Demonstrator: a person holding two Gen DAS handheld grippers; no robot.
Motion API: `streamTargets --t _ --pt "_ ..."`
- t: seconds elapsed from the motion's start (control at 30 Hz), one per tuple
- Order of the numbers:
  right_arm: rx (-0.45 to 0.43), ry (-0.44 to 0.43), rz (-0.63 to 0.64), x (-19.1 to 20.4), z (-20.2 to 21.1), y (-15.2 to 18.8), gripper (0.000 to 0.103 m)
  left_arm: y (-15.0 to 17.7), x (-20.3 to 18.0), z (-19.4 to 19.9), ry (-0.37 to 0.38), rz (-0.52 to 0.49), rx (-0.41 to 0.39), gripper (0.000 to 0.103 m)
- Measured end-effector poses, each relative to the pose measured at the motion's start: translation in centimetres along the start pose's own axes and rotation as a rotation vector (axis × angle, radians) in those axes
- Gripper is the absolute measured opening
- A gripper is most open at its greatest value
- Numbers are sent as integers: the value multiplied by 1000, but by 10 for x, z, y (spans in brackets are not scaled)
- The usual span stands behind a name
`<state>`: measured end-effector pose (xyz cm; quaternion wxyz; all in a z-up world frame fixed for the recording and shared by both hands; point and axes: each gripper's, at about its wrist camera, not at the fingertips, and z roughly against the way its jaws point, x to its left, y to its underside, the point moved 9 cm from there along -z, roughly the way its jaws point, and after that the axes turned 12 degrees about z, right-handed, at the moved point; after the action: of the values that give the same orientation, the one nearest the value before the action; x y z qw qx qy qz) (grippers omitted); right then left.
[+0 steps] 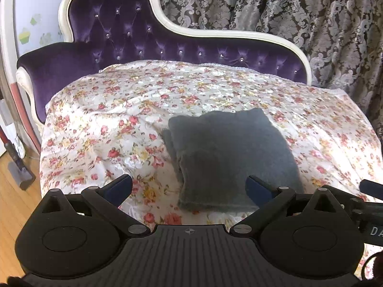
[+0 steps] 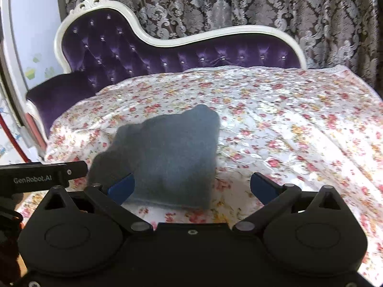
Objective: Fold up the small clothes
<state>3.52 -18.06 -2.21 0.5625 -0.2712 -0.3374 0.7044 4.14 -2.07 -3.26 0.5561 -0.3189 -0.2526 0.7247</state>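
A folded grey garment [image 1: 229, 157] lies on the floral cover [image 1: 107, 124]. Left hand-held gripper [image 1: 189, 186] and right hand-held gripper [image 2: 191, 186] hover spread wide, empty. "GenRobot.AI" marks the left one's side.

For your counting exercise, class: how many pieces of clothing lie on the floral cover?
1: a folded grey garment lies near the front middle of the floral cover, just ahead of both open grippers. Its layers may hide another piece; the pictures cannot settle that.
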Motion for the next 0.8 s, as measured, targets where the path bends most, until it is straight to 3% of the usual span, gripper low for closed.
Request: streamTargets --t 0.13,0.8 --pt "12 28 -3 -1 3 3 102 6 -1 2 -18 -22 5 102" --pt "-8 -29 11 7 4 1 102 14 -5 6 -23 -50 -2 102"
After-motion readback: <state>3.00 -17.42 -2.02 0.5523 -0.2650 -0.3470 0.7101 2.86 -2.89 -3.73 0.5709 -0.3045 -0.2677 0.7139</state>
